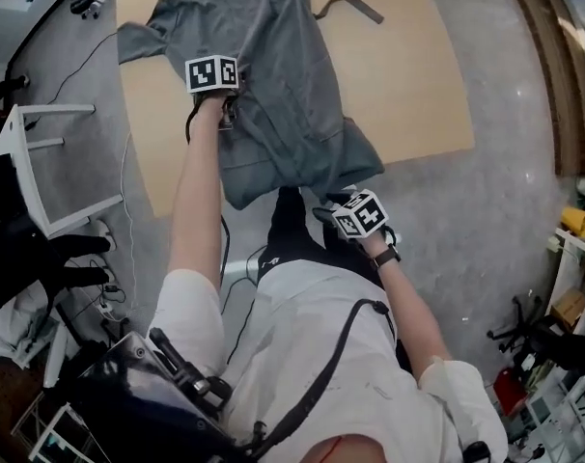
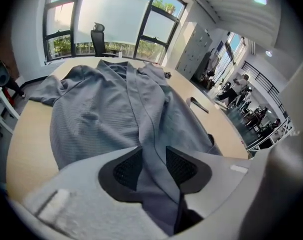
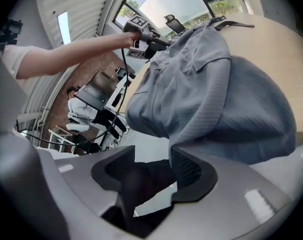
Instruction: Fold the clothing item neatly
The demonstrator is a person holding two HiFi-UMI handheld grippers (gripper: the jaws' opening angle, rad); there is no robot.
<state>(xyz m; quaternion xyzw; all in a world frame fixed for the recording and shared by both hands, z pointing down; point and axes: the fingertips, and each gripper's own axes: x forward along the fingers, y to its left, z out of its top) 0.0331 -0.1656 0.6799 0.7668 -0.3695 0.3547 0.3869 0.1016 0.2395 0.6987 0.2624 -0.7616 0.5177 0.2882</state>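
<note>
Spread fingers (image 2: 125,168) of the left gripper (image 2: 152,166) straddle a raised fold of the grey waffle-textured garment (image 2: 91,119). The cloth runs loose between them and nothing is clamped. That fold lies along the garment's middle, and the gripper seems placed there to settle the crease where it should stay.

The right gripper (image 3: 151,171) also has its fingers apart and holds nothing. The garment's hanging hem brushes past the outer finger, and only the person's dark trousers (image 3: 141,179) show in the gap. It sits low at the near edge of the table (image 1: 418,66), probably because that is where cloth is left to gather.

Most of the garment is spread on the tan table, one sleeve flung out to the left, while its lower end spills over the near edge toward the person. A dark strap (image 1: 350,8) lies on the table beside the garment's far end. The fold looks only partly made, and the overhanging end would need lifting onto the table next.
</note>
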